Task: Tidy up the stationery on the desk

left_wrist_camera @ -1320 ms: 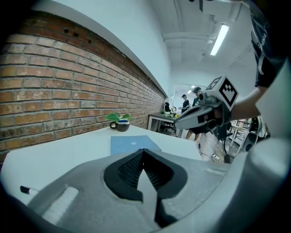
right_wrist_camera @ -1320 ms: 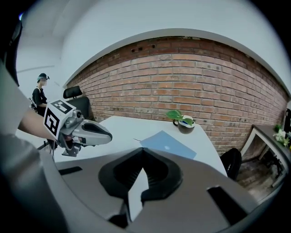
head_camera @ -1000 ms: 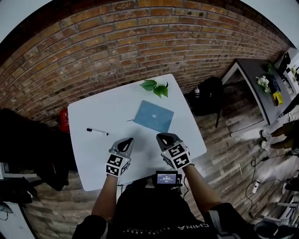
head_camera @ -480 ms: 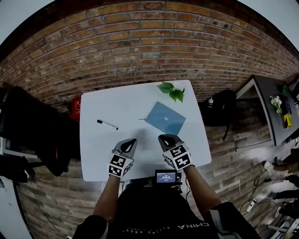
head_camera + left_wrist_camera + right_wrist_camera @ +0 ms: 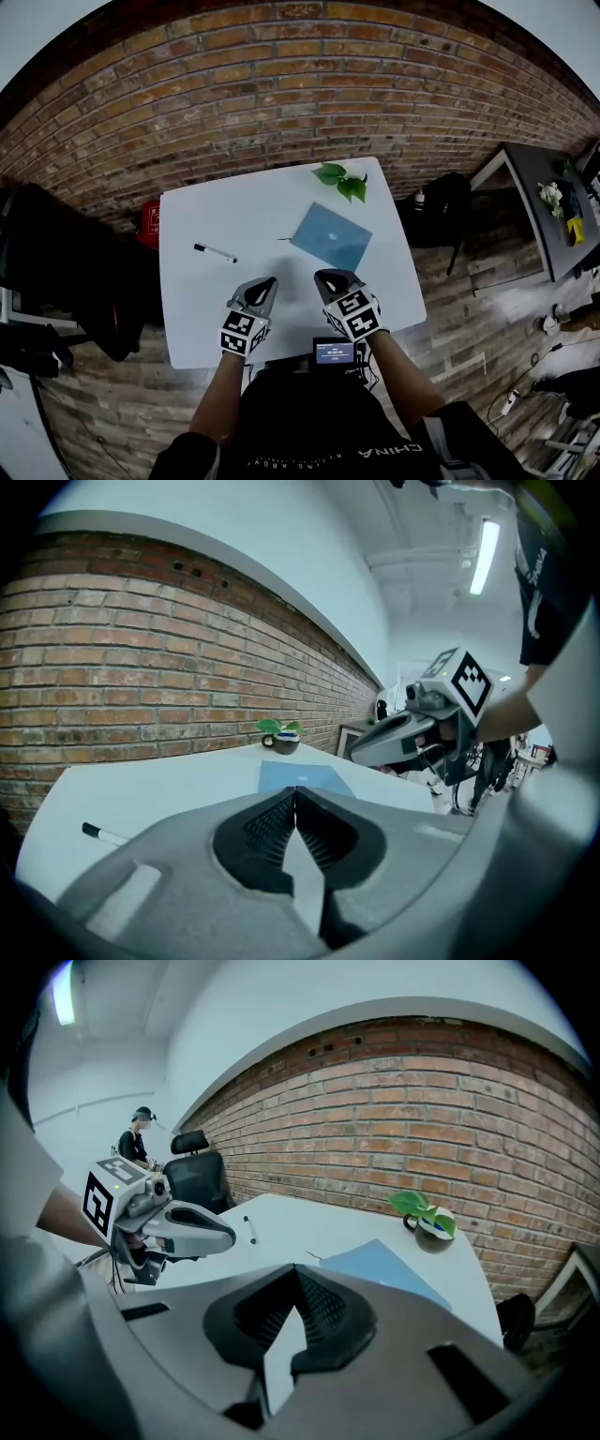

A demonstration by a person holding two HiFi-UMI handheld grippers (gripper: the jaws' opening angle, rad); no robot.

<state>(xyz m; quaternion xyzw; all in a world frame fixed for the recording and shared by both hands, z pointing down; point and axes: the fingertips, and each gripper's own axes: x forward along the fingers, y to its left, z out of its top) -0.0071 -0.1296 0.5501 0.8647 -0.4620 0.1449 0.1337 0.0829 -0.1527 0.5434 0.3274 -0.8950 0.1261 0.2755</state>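
On the white desk (image 5: pixel 216 309) a blue notebook (image 5: pixel 330 235) lies right of centre, also seen as the notebook (image 5: pixel 302 777) and the notebook (image 5: pixel 380 1267). A black-and-white marker pen (image 5: pixel 215 251) lies at the desk's left, visible as the pen (image 5: pixel 101 833) and the pen (image 5: pixel 249 1229). My left gripper (image 5: pixel 266 283) hovers over the near part of the desk, shut and empty. My right gripper (image 5: pixel 328 277) is beside it, just short of the notebook's near edge, also shut with nothing between its jaws. Each gripper shows in the other's view: the right gripper (image 5: pixel 361 752), the left gripper (image 5: pixel 225 1235).
A small potted plant (image 5: pixel 341 180) stands at the desk's far right corner. A brick wall (image 5: pixel 281 84) runs behind the desk. A black office chair (image 5: pixel 56 281) is at the left, a dark bag (image 5: pixel 441 211) on the floor at the right, and a dark table (image 5: pixel 539 202) further right.
The head view has shifted, so the desk sits more to the right in the picture than a second ago. Both grippers stay shut over the desk's near part, the right one slightly moved.
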